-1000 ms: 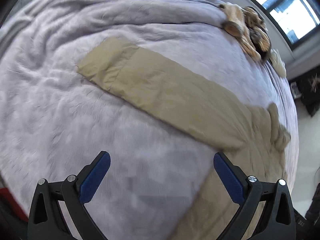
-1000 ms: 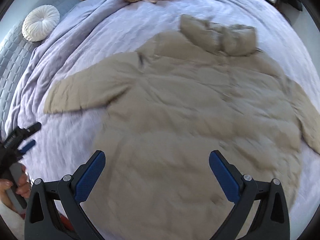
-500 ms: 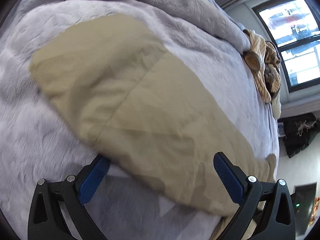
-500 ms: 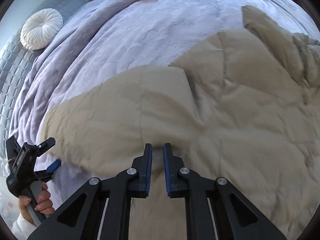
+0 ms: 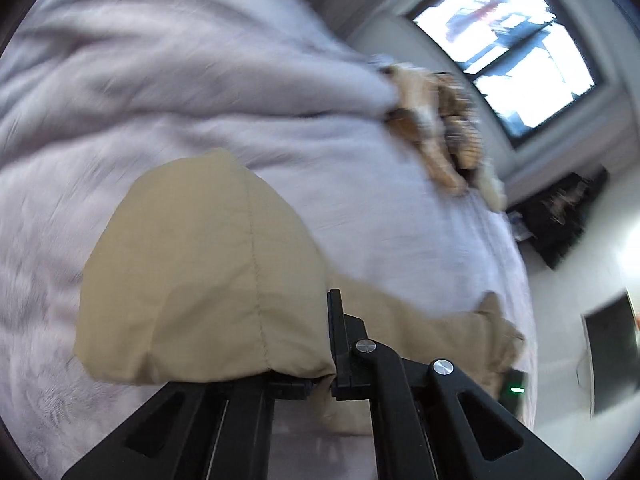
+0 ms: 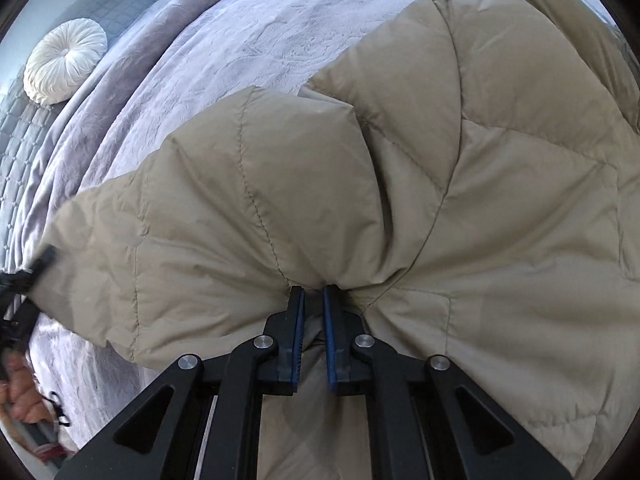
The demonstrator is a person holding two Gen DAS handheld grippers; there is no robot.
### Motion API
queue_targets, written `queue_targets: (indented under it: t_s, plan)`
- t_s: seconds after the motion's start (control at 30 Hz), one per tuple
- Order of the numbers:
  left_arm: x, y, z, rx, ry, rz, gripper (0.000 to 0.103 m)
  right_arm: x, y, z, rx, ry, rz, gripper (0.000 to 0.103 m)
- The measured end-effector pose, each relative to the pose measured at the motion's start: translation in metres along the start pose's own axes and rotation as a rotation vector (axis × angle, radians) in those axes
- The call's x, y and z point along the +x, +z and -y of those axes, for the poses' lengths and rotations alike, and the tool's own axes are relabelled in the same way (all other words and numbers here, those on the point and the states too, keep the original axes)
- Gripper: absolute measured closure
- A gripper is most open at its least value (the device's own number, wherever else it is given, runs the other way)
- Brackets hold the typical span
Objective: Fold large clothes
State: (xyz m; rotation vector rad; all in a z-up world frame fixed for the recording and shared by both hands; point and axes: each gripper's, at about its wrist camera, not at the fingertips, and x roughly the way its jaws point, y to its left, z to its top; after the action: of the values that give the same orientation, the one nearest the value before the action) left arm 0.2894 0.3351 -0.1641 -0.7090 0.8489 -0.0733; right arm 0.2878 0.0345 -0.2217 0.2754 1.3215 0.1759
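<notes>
The right gripper [image 6: 313,312] has its blue fingers [image 6: 298,332] pinching a gathered fold of the beige quilted jacket [image 6: 460,184], low on the sleeve side near the armpit seam. The left gripper [image 5: 320,344] has its fingers pressed together on the sleeve cuff [image 5: 200,272], which drapes over them and hides one finger. The jacket lies spread on the lilac bed cover [image 6: 240,40]. It looks puffy, light and soft, with a smooth shell that may slip, so a deep bite on seams or hems should hold better than on padded panels. Beyond it sit a round white cushion [image 6: 66,60] and a heap of other clothes [image 5: 436,128].
</notes>
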Motion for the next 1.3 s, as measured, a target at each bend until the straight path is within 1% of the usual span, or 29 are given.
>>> queue_targets:
  t_s: [0.07, 0.1, 0.17, 0.23, 0.3, 0.37, 0.43, 0.47, 0.53, 0.6, 0.63, 0.67, 0.7, 0.73, 0.77, 0.83, 0.87, 0.9, 0.93, 0.97, 1.0, 1.07, 1.1, 1.13, 1.17, 1.2, 1.23, 1.27, 1.3]
  plan:
    - [-0.007, 0.002, 0.041, 0.082, -0.053, 0.017, 0.097, -0.001, -0.003, 0.001, 0.001, 0.007, 0.001, 0.094]
    - [-0.008, 0.002, 0.067, 0.134, -0.078, 0.022, 0.097, -0.002, -0.002, 0.002, 0.000, 0.015, 0.000, 0.094]
    - [-0.011, -0.002, 0.107, 0.209, -0.121, 0.024, 0.097, -0.008, -0.001, 0.004, 0.001, 0.050, -0.003, 0.094]
    - [-0.005, -0.013, 0.156, 0.297, -0.166, 0.004, 0.097, -0.023, 0.000, 0.010, 0.013, 0.105, -0.001, 0.094]
    - [0.004, -0.032, 0.197, 0.387, -0.180, -0.018, 0.097, -0.046, -0.002, 0.024, 0.027, 0.128, 0.033, 0.094]
    - [0.026, -0.058, 0.241, 0.478, -0.186, -0.064, 0.097, -0.074, -0.006, 0.045, 0.054, 0.129, 0.074, 0.094]
    - [0.056, -0.088, 0.286, 0.550, -0.205, -0.127, 0.097, -0.105, -0.013, 0.079, 0.089, 0.103, 0.117, 0.094]
    - [0.063, -0.103, 0.298, 0.578, -0.203, -0.145, 0.096, -0.116, -0.016, 0.094, 0.100, 0.081, 0.132, 0.094]
    - [0.096, -0.140, 0.333, 0.671, -0.157, -0.198, 0.096, -0.139, -0.025, 0.129, 0.129, 0.031, 0.154, 0.094]
    - [0.125, -0.181, 0.355, 0.762, -0.102, -0.260, 0.096, -0.157, -0.036, 0.168, 0.165, -0.022, 0.159, 0.093]
    - [0.136, -0.194, 0.361, 0.791, -0.077, -0.283, 0.096, -0.164, -0.043, 0.187, 0.184, -0.045, 0.157, 0.093]
    - [0.150, -0.212, 0.366, 0.831, -0.033, -0.310, 0.096, -0.169, -0.049, 0.204, 0.206, -0.067, 0.153, 0.093]
    - [0.162, -0.227, 0.368, 0.868, 0.006, -0.334, 0.096, -0.172, -0.053, 0.219, 0.227, -0.084, 0.149, 0.093]
    - [0.162, -0.240, 0.359, 0.889, 0.026, -0.352, 0.096, -0.175, -0.061, 0.237, 0.257, -0.097, 0.142, 0.093]
    - [0.168, -0.252, 0.361, 0.914, 0.062, -0.368, 0.096, -0.177, -0.066, 0.247, 0.276, -0.100, 0.141, 0.093]
    - [0.173, -0.265, 0.354, 0.939, 0.100, -0.383, 0.095, -0.181, -0.075, 0.266, 0.314, -0.094, 0.144, 0.093]
    - [0.170, -0.268, 0.350, 0.939, 0.109, -0.388, 0.080, -0.180, -0.080, 0.268, 0.322, -0.090, 0.147, 0.093]
    - [0.167, -0.271, 0.350, 0.932, 0.102, -0.399, 0.065, -0.183, -0.081, 0.274, 0.329, -0.083, 0.151, 0.092]
    - [0.163, -0.271, 0.348, 0.926, 0.093, -0.397, 0.028, -0.183, -0.083, 0.277, 0.336, -0.070, 0.155, 0.091]
    - [0.156, -0.273, 0.349, 0.932, 0.091, -0.377, 0.009, -0.183, -0.082, 0.275, 0.340, -0.062, 0.157, 0.091]
    - [0.147, -0.275, 0.346, 0.947, 0.091, -0.360, 0.008, -0.183, -0.081, 0.274, 0.345, -0.058, 0.160, 0.091]
    - [0.134, -0.274, 0.347, 0.988, 0.090, -0.366, 0.008, -0.184, -0.079, 0.272, 0.353, -0.050, 0.164, 0.090]
    - [0.127, -0.272, 0.346, 0.989, 0.089, -0.366, 0.008, -0.184, -0.078, 0.271, 0.357, -0.047, 0.165, 0.090]
    - [0.111, -0.266, 0.343, 0.970, 0.067, -0.354, 0.008, -0.185, -0.077, 0.267, 0.353, -0.049, 0.165, 0.090]
    - [0.105, -0.253, 0.337, 0.942, 0.047, -0.341, 0.008, -0.189, -0.079, 0.267, 0.343, -0.054, 0.166, 0.090]
    - [0.095, -0.240, 0.331, 0.908, 0.037, -0.317, 0.008, -0.191, -0.077, 0.259, 0.326, -0.066, 0.170, 0.080]
    - [0.085, -0.221, 0.321, 0.859, 0.042, -0.270, 0.008, -0.195, -0.073, 0.248, 0.294, -0.084, 0.178, 0.053]
    - [0.077, -0.207, 0.311, 0.821, 0.057, -0.233, 0.008, -0.199, -0.071, 0.240, 0.270, -0.098, 0.188, 0.036]
    - [0.073, -0.190, 0.299, 0.779, 0.083, -0.201, 0.008, -0.203, -0.065, 0.226, 0.235, -0.109, 0.215, 0.013]
